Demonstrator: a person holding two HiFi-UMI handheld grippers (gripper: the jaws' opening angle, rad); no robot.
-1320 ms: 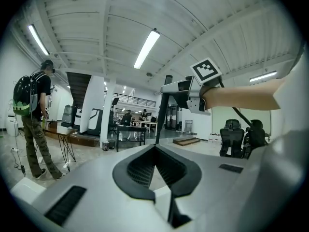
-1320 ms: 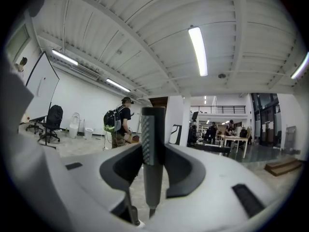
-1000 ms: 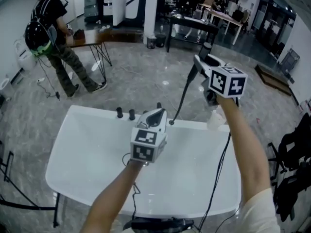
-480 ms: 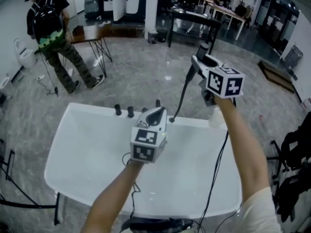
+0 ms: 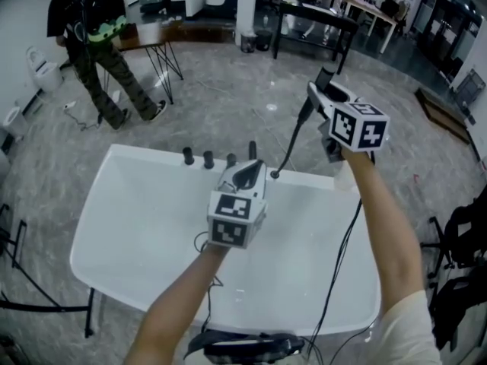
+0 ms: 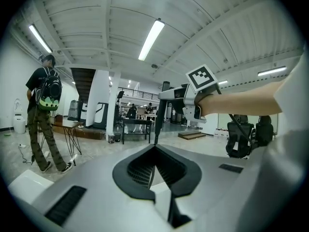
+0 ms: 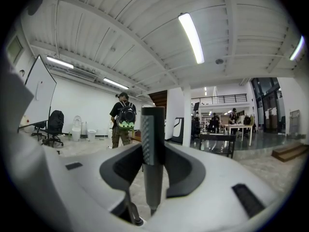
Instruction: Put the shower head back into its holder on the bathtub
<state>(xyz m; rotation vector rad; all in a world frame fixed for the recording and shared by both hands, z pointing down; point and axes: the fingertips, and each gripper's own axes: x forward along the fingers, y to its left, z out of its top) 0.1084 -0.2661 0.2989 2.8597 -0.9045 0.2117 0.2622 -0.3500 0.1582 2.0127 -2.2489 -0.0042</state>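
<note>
I work two claws over one white bathtub (image 5: pixel 129 226) with four dark fittings (image 5: pixel 208 159) on its far rim. My right claw (image 5: pixel 323 93), raised beyond that rim, clamps the single shower head (image 7: pixel 153 168) upright, with its hose (image 5: pixel 293 139) hanging to the rim. My left claw (image 5: pixel 247 175), pressed together and empty, hovers above the tub.

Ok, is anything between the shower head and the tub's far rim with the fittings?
Nothing visible blocks it. The shower head, gripped in the right claw, hangs in open air above the bathtub's far rim, with only its own hose trailing down. The left claw, shut and empty, hovers close by that rim.
</note>
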